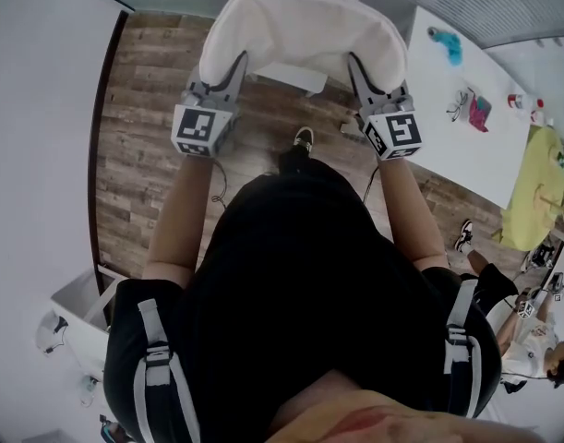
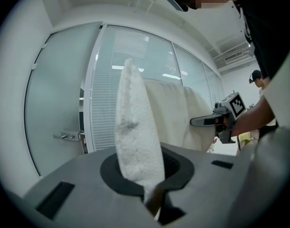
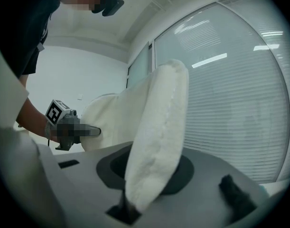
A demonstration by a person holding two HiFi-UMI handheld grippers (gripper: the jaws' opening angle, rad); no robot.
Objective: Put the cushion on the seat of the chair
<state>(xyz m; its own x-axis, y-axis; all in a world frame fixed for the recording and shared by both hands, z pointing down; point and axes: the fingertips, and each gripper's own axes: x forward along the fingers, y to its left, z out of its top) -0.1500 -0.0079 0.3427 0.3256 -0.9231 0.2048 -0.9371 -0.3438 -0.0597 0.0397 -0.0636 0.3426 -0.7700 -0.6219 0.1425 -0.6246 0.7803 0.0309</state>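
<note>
Head view: the white cushion (image 1: 300, 30) hung between both tools at 12 o'clock from the person's torso, over the wood-plank floor (image 1: 152, 164). The left tool (image 1: 234, 67) gripped the cushion's near edge at about its 8 o'clock. The right tool (image 1: 357, 70) gripped it at about 4 o'clock.

Left gripper view: the jaws were nearly together, pinched on the cushion's fleecy rim, which stood upright out of them. The right tool showed at 3 o'clock on the far rim.

Right gripper view: the same pinch on the rim, with the cushion leaning toward 1 o'clock.

A glass partition with blinds (image 2: 130, 51) stood behind the cushion. A white tabletop (image 1: 448, 146) lay at 3 o'clock from the cushion in the head view.
</note>
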